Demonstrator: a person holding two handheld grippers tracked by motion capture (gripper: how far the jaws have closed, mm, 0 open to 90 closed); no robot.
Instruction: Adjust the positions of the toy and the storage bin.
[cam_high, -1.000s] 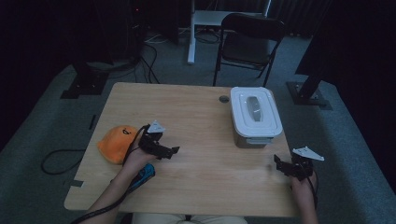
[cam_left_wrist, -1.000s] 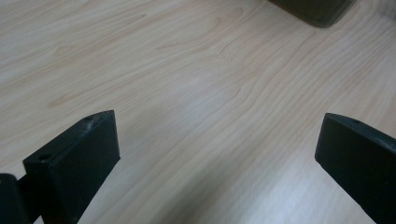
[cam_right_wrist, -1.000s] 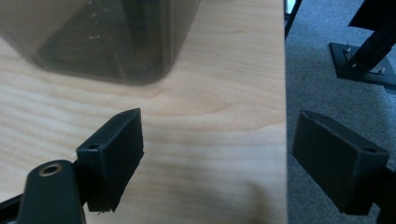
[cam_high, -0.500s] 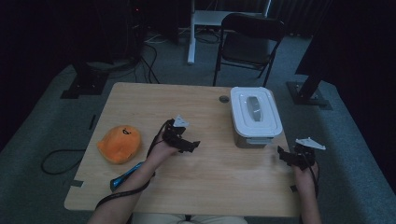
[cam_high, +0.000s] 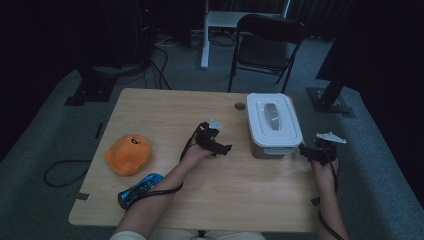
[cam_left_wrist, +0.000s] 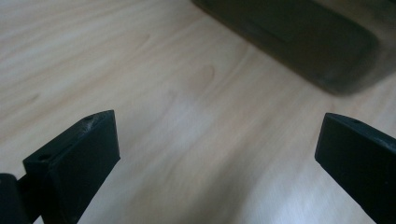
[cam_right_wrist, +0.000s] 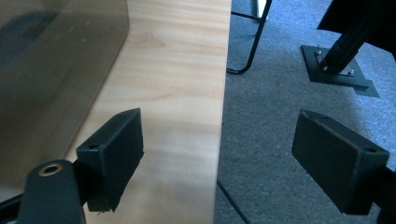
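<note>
I am looking down on a pale wooden tabletop (cam_high: 165, 115) with a visible grain, standing on grey carpet (cam_high: 45, 150) in a dim room whose far side falls into darkness. Beyond the far edge stands a black folding chair (cam_high: 267, 42), with a white desk leg (cam_high: 204, 35) and loose cables (cam_high: 157, 67) on the floor near it, and dark stand bases sit on the carpet off both far corners. A small round grommet (cam_high: 240, 106) is set into the tabletop near the far edge. Next to it, along the right edge, sits a white lidded box (cam_high: 274, 124); I can read no label or writing on it. My left tool (cam_high: 223, 148) hovers over the middle of the tabletop, just left of the box, its jaws spread wide and empty over bare wood in the left gripper view. My right tool (cam_high: 306, 152) is at the right edge, by the near right corner of the box, jaws also spread wide with nothing between them; the right gripper view shows them straddling the tabletop edge and carpet. Toward the left edge lies an orange plush toy (cam_high: 128, 153) with small dark markings, too small to read, and near the front left corner a blue object (cam_high: 140, 189).
</note>
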